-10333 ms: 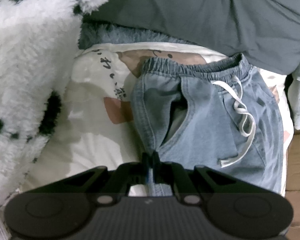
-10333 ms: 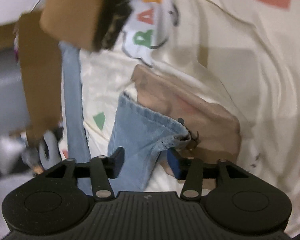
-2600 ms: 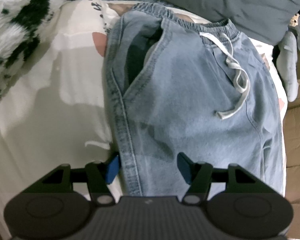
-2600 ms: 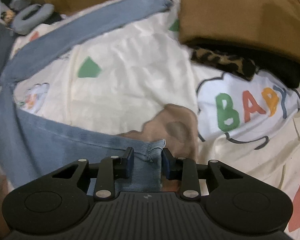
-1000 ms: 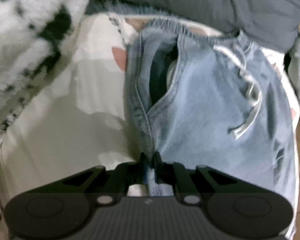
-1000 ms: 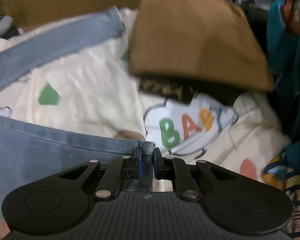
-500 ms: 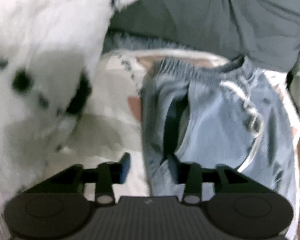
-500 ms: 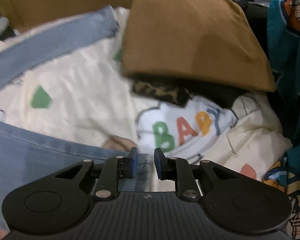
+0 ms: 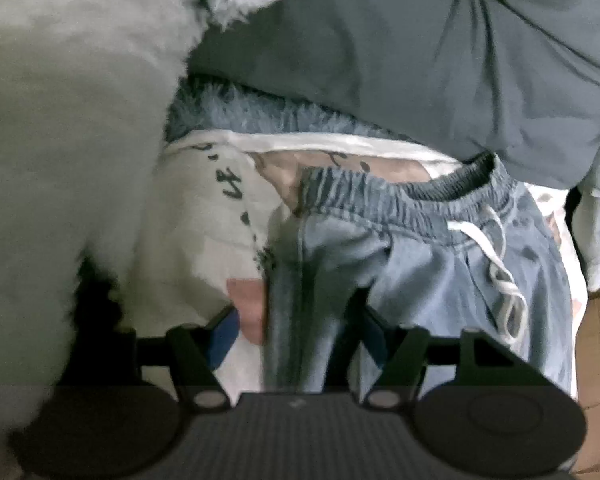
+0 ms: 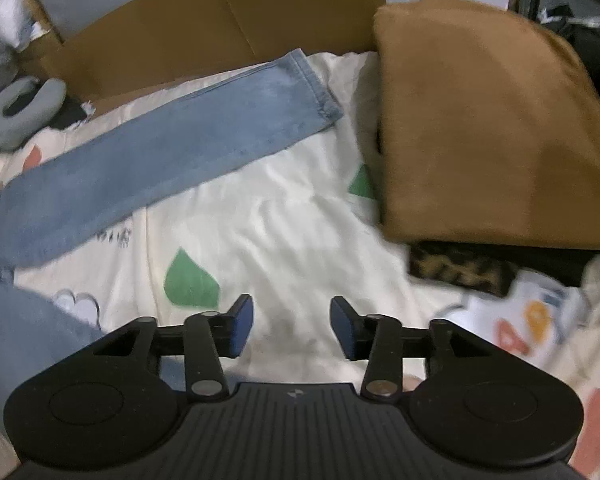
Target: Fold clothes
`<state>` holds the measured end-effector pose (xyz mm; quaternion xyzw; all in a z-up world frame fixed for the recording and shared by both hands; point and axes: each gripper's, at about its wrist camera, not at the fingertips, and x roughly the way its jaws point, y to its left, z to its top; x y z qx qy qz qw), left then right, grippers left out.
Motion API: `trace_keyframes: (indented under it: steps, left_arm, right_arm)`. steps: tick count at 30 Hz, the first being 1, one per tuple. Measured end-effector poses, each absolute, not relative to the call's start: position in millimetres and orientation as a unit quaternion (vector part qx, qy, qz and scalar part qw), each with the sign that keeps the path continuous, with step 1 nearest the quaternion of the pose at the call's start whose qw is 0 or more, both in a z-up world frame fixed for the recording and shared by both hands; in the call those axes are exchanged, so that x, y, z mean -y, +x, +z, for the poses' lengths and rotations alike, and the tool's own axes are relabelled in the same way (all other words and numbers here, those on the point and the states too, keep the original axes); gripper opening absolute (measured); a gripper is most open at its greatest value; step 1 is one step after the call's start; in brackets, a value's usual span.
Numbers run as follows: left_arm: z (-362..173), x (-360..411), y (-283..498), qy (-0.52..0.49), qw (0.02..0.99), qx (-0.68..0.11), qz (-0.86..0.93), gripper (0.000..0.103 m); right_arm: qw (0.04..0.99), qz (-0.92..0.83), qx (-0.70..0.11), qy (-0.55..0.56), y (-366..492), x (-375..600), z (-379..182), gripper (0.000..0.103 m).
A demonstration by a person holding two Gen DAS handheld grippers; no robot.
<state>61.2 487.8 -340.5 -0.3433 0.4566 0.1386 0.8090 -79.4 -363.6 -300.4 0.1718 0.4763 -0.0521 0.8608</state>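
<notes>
Light blue jeans with an elastic waistband and a white drawstring lie on a cream printed sheet. In the left wrist view my left gripper is open, its blue pads standing either side of the jeans' side seam without pinching it. In the right wrist view one jeans leg stretches away to its hem near a cardboard box. My right gripper is open over bare sheet, nothing between its pads; a second patch of denim lies at its lower left.
A white fluffy spotted blanket crowds the left. A dark grey cloth lies beyond the waistband. A folded brown garment sits on a leopard-print item at right. A cardboard box and grey neck pillow stand behind.
Both grippers have opened and let go of the jeans. The right one has swung away from the released leg hem, toward the far leg.
</notes>
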Motion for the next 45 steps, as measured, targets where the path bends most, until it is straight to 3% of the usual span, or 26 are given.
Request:
trace_keyframes:
  steps: [6,9,11,13,16,27,30,31,32,34,37,45]
  left_arm:
    - [-343,-490,67,-0.331,0.823,-0.437,0.148,0.073]
    - [-338,-480,66,-0.287,0.835,-0.443,0.155,0.057]
    - [-335,-473,66,-0.255,0.843,-0.446,0.160,0.033]
    - [-330,-466,66,-0.223,0.853,-0.447,0.147,0.018]
    - [-322,-452,68,-0.160,0.861,-0.453,0.167,0.016]
    - [-336,-441,84,-0.076,0.855,-0.473,0.199,0.016]
    - [-332,-441,83,-0.079,0.856,-0.476,0.187,0.021]
    - [-330,-440,82,-0.078,0.856,-0.477,0.181,0.025]
    - [-328,-440,81,-0.077,0.857,-0.478,0.175,0.038]
    - [-323,-435,76,-0.062,0.860,-0.480,0.160,0.044]
    - [-310,-431,66,-0.061,0.868,-0.464,0.166,0.049]
    - [-274,-399,59,-0.057,0.895,-0.415,0.154,0.054]
  right_arm:
    - [0.854,-0.069,-0.470,0.213,-31,369,-322,0.053]
    - [0.853,-0.071,-0.462,0.232,-12,372,-331,0.053]
    - [0.853,-0.070,-0.454,0.248,-2,374,-336,0.053]
    - [0.853,-0.070,-0.445,0.263,8,376,-341,0.053]
    - [0.852,-0.070,-0.432,0.286,23,379,-349,0.053]
    - [0.849,-0.117,-0.393,0.333,67,409,-368,0.053]
    - [0.848,-0.131,-0.382,0.342,79,418,-372,0.052]
    - [0.848,-0.136,-0.379,0.346,83,420,-374,0.050]
    - [0.847,-0.140,-0.375,0.349,87,423,-375,0.045]
    - [0.846,-0.149,-0.368,0.355,95,429,-378,0.036]
    - [0.846,-0.144,-0.378,0.348,104,432,-379,0.004]
    - [0.859,-0.144,-0.370,0.324,109,438,-366,0.002]
